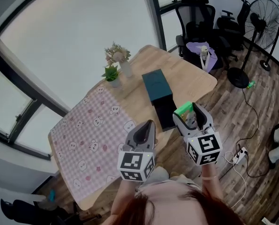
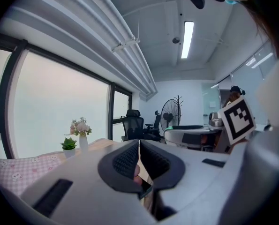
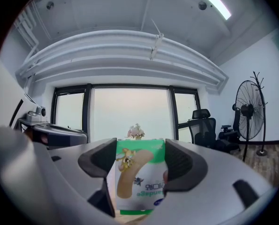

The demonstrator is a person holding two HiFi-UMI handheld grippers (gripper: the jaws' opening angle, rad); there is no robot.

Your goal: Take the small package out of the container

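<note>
A dark teal box, the container, lies on the wooden table, its dark open end toward the table's near edge. My right gripper is raised just off that end and is shut on the small package, a green-and-white pack with a bandage picture, also seen as a green edge in the head view. My left gripper is held beside it over the table's near edge, its jaws shut together with nothing between them.
A pink patterned cloth covers the table's left half. A small potted plant and a vase of flowers stand at the far edge. Office chairs, a standing fan and floor cables lie to the right.
</note>
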